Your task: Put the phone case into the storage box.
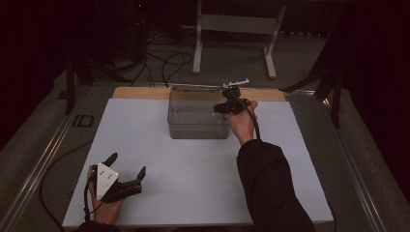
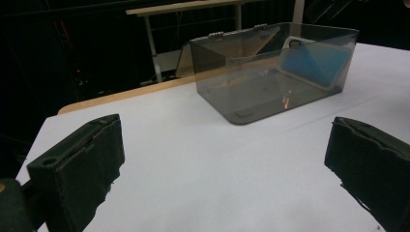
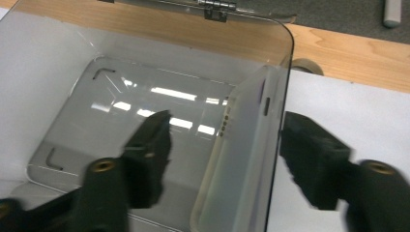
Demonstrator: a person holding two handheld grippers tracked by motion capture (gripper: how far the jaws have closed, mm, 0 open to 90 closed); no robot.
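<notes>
Phone case (image 3: 237, 159) — blue in left view (image 2: 316, 63).

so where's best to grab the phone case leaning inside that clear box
Probably its raised top edge, coming from above through the clear box's open top. The phone case leans on edge against the box's right-hand wall, so only that upper edge is free. The right gripper hangs open over it.

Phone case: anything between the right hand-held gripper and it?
Yes, partly. The phone case leans inside the clear box against its right wall. The right hand-held gripper straddles that wall: one jaw inside the box, the other outside. So the wall stands between the outer jaw and the case; nothing visible blocks the inner jaw.
</notes>
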